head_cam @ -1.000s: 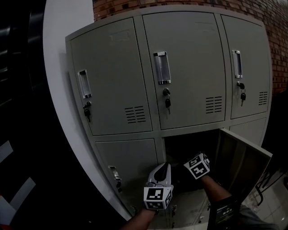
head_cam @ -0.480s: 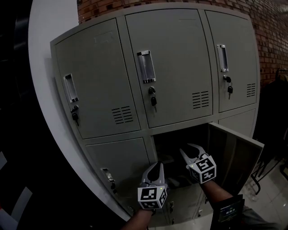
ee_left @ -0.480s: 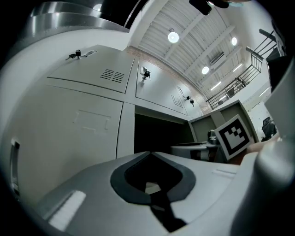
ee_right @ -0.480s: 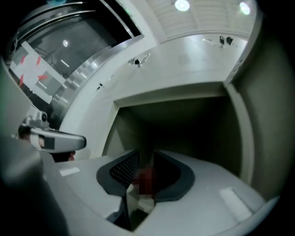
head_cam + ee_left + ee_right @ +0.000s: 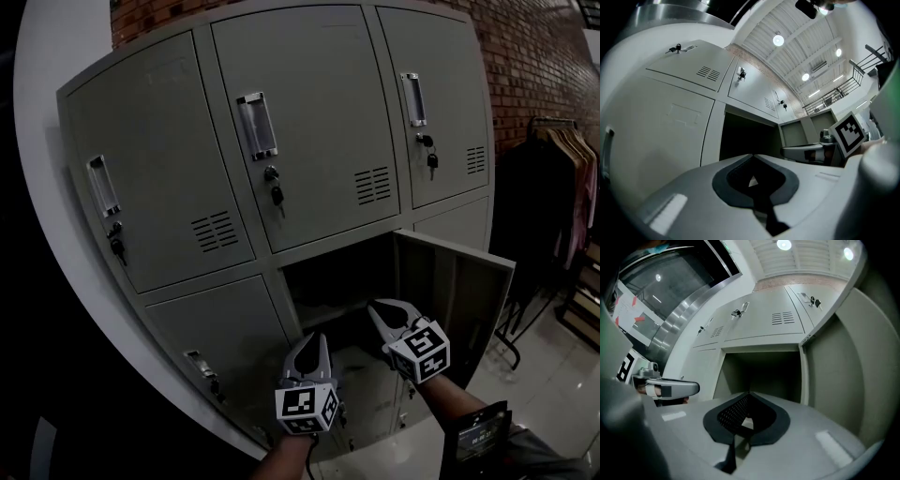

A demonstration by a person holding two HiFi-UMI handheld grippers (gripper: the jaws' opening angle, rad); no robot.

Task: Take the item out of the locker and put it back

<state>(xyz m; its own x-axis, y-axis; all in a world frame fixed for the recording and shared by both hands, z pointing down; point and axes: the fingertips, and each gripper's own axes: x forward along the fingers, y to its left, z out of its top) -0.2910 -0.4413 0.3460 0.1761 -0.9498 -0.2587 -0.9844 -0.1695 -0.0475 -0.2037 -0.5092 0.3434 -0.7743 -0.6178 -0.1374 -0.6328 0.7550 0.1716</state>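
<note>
Grey painted steel fills most of the head view: a bank of lockers [image 5: 309,141] with keys [image 5: 275,193] hanging from the upper doors, and one compartment [image 5: 328,291] in the lower middle of the frame standing open, its door [image 5: 459,291] swung out to the right. Both grippers are just in front of that opening and point up into it. The right gripper [image 5: 375,307] is the nearer one, with its tips at the mouth of the compartment, its jaws closing until the tips meet, and nothing between them. The left gripper [image 5: 308,337] sits lower and further left, by the edge of the closed neighbouring door, and its jaws are also together and empty. From where I stand, the item is in neither gripper. If it is anywhere, it lies ahead of them inside the compartment. That space is so dark that I can't pick out the item or tell which way its long side runs, and the right gripper view into the opening shows only bare shadowed walls. I'd expect the right gripper to reach in first, and it would need to spread its jaws to do so. Red brick wall [image 5: 534,56] runs along the top right of the frame, clothes [image 5: 562,178] hang on a rail at the right edge, pale floor tiles [image 5: 553,375] show at the lower right, and a white curved wall [image 5: 37,141] closes off the left.
</note>
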